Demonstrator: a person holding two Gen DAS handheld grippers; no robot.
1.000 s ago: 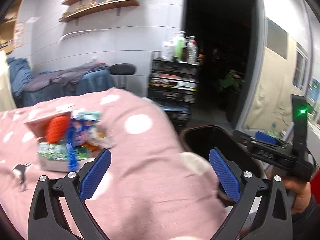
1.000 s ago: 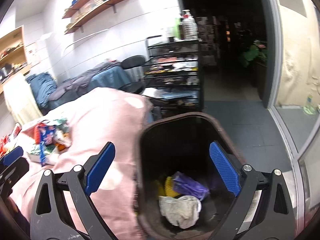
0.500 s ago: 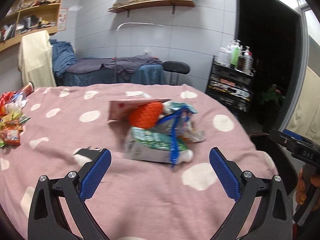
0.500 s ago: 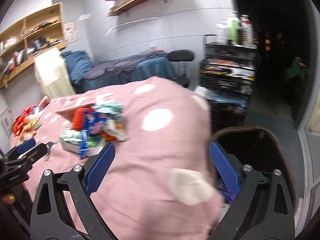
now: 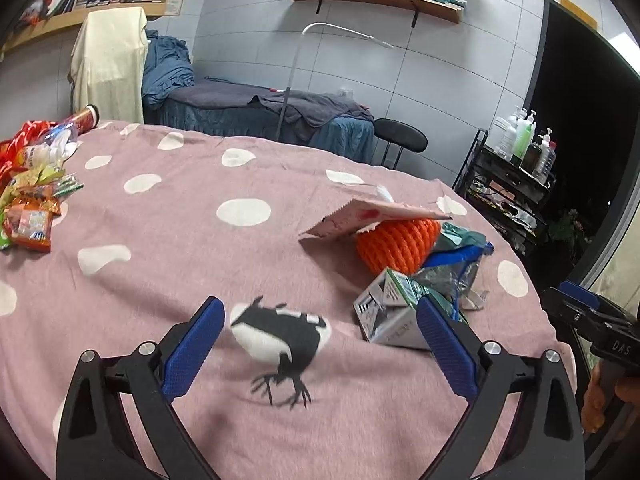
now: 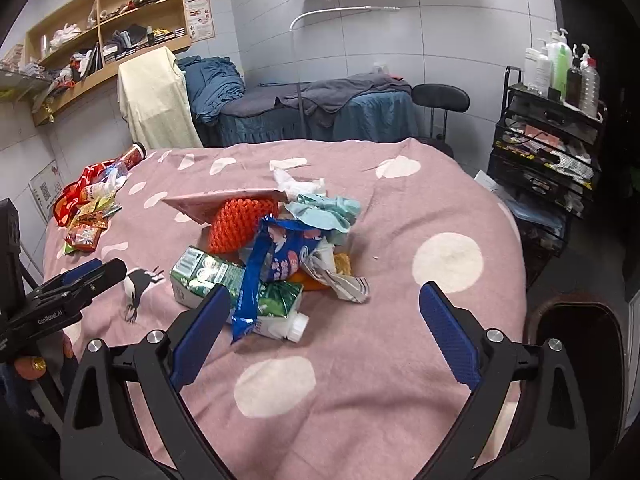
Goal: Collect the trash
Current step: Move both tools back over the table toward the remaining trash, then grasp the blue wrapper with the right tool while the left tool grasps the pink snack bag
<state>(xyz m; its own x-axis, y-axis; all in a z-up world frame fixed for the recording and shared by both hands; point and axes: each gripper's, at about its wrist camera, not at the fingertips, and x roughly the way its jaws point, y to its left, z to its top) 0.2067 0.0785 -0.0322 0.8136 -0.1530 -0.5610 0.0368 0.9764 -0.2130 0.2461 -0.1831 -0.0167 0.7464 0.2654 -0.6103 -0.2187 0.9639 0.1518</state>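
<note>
A heap of trash (image 6: 276, 256) lies on the pink dotted tablecloth (image 6: 400, 208): an orange net ball (image 5: 396, 244), a green and white milk carton (image 5: 390, 308), a blue wrapper (image 6: 256, 276), a pink paper bag (image 5: 368, 216) and crumpled tissue. My left gripper (image 5: 320, 344) hovers over the cloth's bird print, left of the heap; its jaws are closing slightly with nothing between them. My right gripper (image 6: 324, 332) stands open just short of the heap, empty. The dark bin (image 6: 576, 340) sits at the table's right edge.
Snack packets and a red tube (image 5: 32, 184) lie at the table's far left. Behind stand a blue-covered bed (image 6: 312, 108), a black stool (image 6: 440, 98) and a black trolley with bottles (image 6: 548, 128). A hand holds the other gripper (image 5: 596, 320) at the right.
Both grippers have swung left, away from the bin and back over the table. The trash heap now lies in front of them and the bin has slid to the right edge.
</note>
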